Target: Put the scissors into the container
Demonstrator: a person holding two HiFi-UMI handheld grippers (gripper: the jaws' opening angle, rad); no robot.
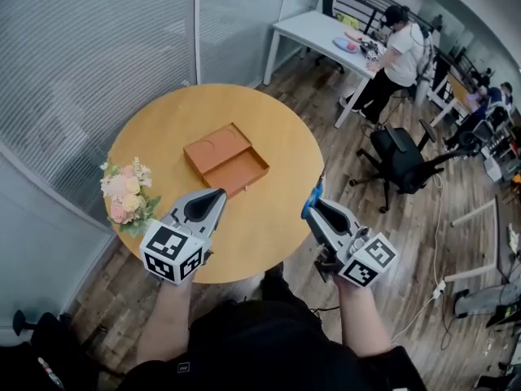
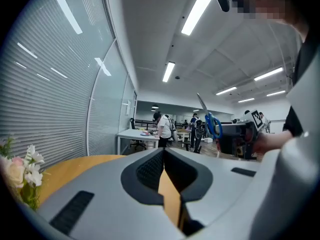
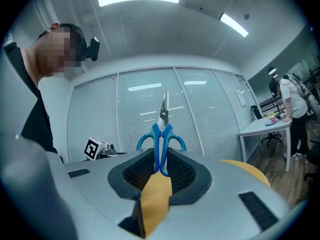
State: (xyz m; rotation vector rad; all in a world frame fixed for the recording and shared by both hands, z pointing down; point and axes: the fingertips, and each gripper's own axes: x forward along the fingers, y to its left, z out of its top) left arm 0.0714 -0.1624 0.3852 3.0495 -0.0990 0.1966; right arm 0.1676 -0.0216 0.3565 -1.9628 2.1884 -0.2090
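An open brown container (image 1: 226,160) lies at the middle of the round wooden table (image 1: 269,235). My right gripper (image 1: 314,205) hovers over the table's near right edge, shut on the blue-handled scissors (image 1: 313,195), whose blades point up and away. In the right gripper view the scissors (image 3: 161,134) stand upright with their handles pinched between the pads. My left gripper (image 1: 217,195) hangs over the near left of the table, short of the container. Its jaws are shut and hold nothing (image 2: 163,153). From the left gripper view the scissors (image 2: 213,125) show off to the right.
A bunch of pink and white flowers (image 1: 126,195) sits at the table's left edge. A black office chair (image 1: 403,160) stands on the wooden floor to the right. A person (image 1: 397,55) works at a white desk (image 1: 313,31) behind. Glass walls with blinds (image 1: 89,63) close the left.
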